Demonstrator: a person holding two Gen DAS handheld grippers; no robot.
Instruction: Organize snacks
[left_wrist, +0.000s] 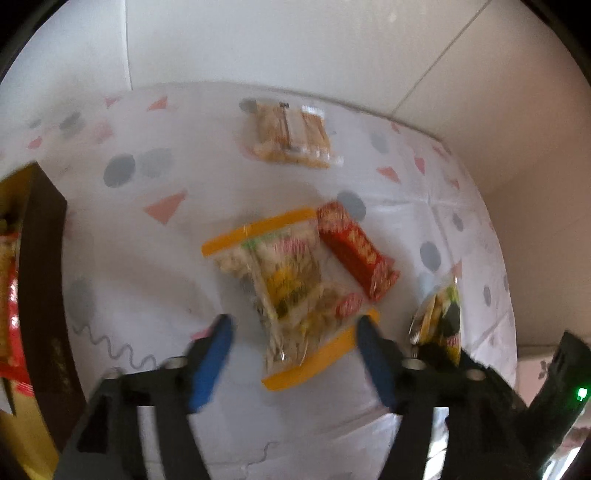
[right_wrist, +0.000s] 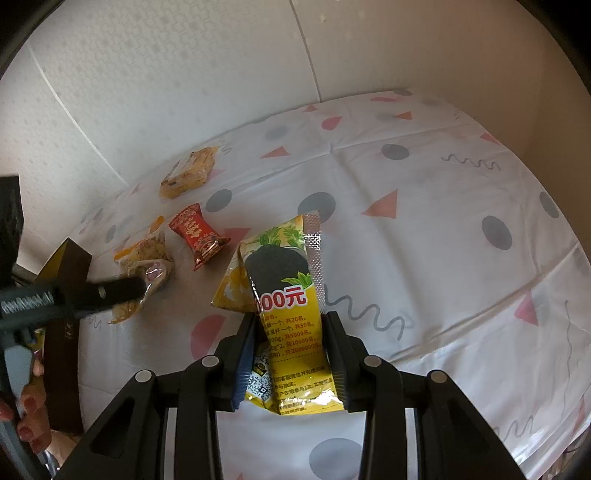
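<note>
Clear film with orange seams: the noodle-snack bag (left_wrist: 284, 291) is lying flat on the worktop (left_wrist: 129, 266), between the spread fingers of the left claw (left_wrist: 295, 354), which is released around it and not pressing it.
Handling: it is looking light, crinkly and slippery, with brittle contents, so a gentle pinch across the narrow middle or on a sealed orange end is seeming safest.
Yellow sachet (right_wrist: 291, 325): the right claw (right_wrist: 291, 354) is clenching it across its lower half, and it is standing tilted above the cloth, thin and floppy.
Neighbours: a red wrapped bar (left_wrist: 354, 251) is lying just beside the bag's right edge, perhaps touching; a pale biscuit pack (left_wrist: 295, 136) is sitting well apart, nearer the wall.
Box: a dark box (left_wrist: 44, 295) with packets inside is standing at the left, probably the destination.
Room: open cloth is lying between bag and box, and the worktop's right side is free too.
Edges: the wall is closing off the far side.
</note>
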